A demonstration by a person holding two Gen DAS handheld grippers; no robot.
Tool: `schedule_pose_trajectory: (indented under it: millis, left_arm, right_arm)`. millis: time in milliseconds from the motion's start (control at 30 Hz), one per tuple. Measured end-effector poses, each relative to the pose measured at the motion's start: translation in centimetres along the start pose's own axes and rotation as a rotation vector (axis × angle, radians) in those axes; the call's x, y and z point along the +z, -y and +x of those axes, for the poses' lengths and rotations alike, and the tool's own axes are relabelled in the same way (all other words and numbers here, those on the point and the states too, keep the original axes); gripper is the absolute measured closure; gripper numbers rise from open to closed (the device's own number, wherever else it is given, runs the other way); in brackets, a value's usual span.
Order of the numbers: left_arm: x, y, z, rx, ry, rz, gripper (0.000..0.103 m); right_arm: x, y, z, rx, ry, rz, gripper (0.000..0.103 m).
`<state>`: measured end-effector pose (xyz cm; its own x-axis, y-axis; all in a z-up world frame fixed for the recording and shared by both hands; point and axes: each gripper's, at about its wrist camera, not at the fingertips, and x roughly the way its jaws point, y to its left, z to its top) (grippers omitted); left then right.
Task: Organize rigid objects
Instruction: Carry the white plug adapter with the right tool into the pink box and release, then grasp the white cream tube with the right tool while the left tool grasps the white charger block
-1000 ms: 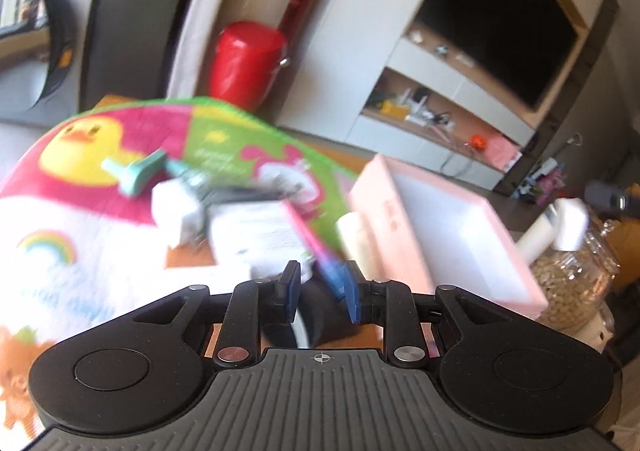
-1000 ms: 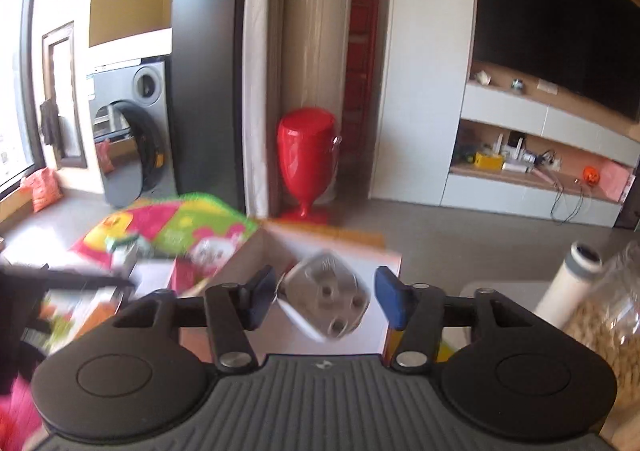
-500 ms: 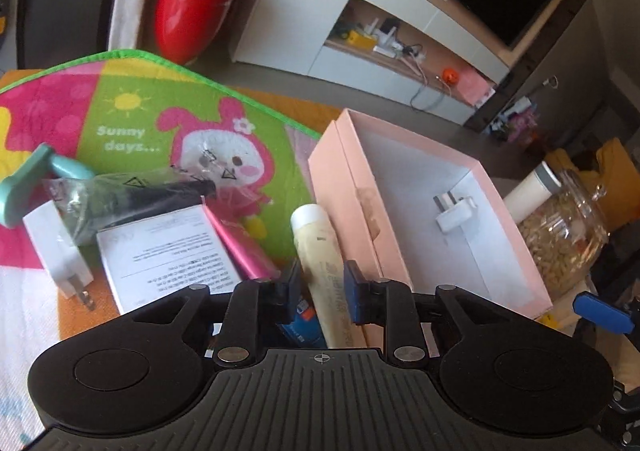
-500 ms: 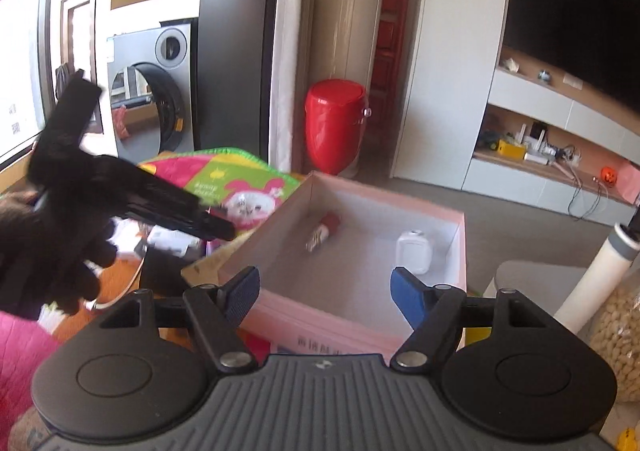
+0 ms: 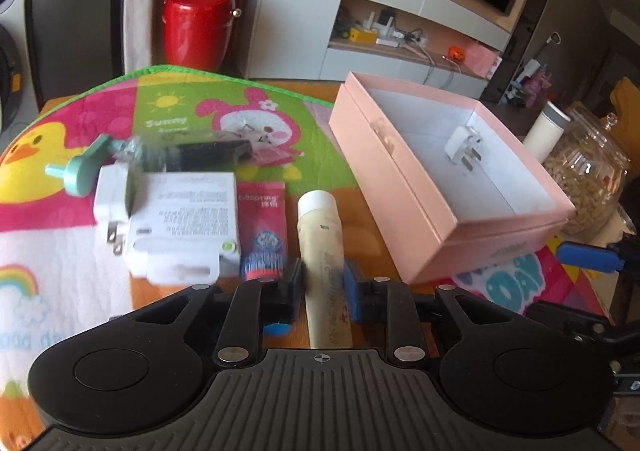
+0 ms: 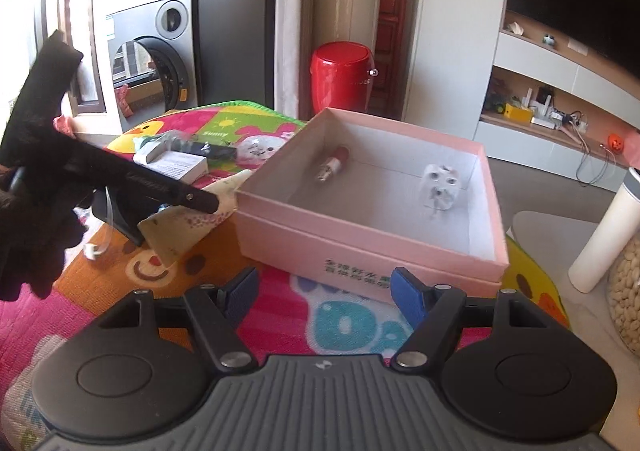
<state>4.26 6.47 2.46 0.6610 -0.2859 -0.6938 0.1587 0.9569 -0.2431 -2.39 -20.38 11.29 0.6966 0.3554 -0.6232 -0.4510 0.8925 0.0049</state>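
Note:
A pink open box [image 5: 400,187] [image 6: 360,239] stands on the table; a white plug adapter [image 5: 462,147] [image 6: 440,187] and a small red tube [image 6: 334,165] lie in it. My left gripper [image 5: 322,283] is shut on a cream tube [image 5: 320,227] that lies on the table left of the box; the tube also shows in the right wrist view [image 6: 184,219]. Beside the tube lie a red tube [image 5: 264,227], a white carton [image 5: 184,227], a white charger [image 5: 110,195], a black bagged item [image 5: 200,153] and a teal hook [image 5: 80,171]. My right gripper [image 6: 322,291] is open and empty in front of the box.
A colourful mat [image 5: 160,111] covers the table. A glass jar of beans [image 5: 588,179] and a white bottle [image 5: 546,135] stand right of the box. A red bin [image 5: 198,25] stands on the floor behind.
The plug adapter left my right gripper and now lies in the box; that gripper opened and drew back. My left gripper moved onto the cream tube and closed on it.

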Motion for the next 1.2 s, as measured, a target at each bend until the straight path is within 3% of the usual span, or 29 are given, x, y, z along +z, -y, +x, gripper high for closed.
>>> schedule_pose_trajectory:
  millis: [167, 200, 333, 433, 500, 600, 767, 833, 933, 1067, 1200]
  left_arm:
    - [-5.0, -0.2, -2.6, -0.167, -0.073, -0.073, 0.081]
    - [-6.1, -0.1, -3.2, -0.193, -0.053, -0.078, 0.081]
    - [-8.1, 0.4, -5.2, -0.257, -0.077, -0.065, 0.08]
    - [-8.9, 0.9, -6.8, -0.284, -0.091, -0.002, 0.08]
    - [-9.0, 0.5, -8.1, -0.267, -0.083, 0.006, 0.079]
    - [-8.7, -1.7, -11.1, -0.21, -0.003, -0.056, 0.079]
    - [-8.3, -6.0, -14.6, 0.014, 0.117, -0.192, 0.079]
    - [-8.6, -7.0, -14.5, 0.069, 0.113, -0.235, 0.079]
    - [-8.9, -7.3, -13.2, 0.091, 0.078, -0.261, 0.079]
    - [-9.3, -5.8, -11.2, 0.144, 0.046, -0.206, 0.074]
    - [-9.8, -4.2, -9.8, 0.178, 0.033, -0.11, 0.074]
  right_arm:
    - [0.2, -2.0, 0.1, 0.097, 0.008, 0.014, 0.03]
    - [0.4, -2.3, 0.3, 0.118, 0.006, 0.023, 0.03]
    - [1.2, -3.8, 1.7, 0.212, -0.044, 0.07, 0.03]
    - [1.1, -5.1, 3.4, 0.26, -0.101, 0.093, 0.03]
    - [0.4, -5.6, 4.1, 0.252, -0.12, 0.086, 0.03]
    - [-0.7, -5.1, 4.0, 0.21, -0.119, 0.066, 0.032]
    - [-2.4, -2.5, 3.6, 0.075, -0.134, 0.064, 0.037]
    - [-2.8, -1.9, 3.0, 0.1, -0.123, 0.08, 0.037]
    - [-2.8, -1.8, 2.1, 0.18, -0.098, 0.119, 0.037]
    - [-1.5, -3.2, 1.4, 0.268, -0.052, 0.126, 0.033]
    - [0.0, -5.8, 2.5, 0.287, -0.053, 0.09, 0.03]
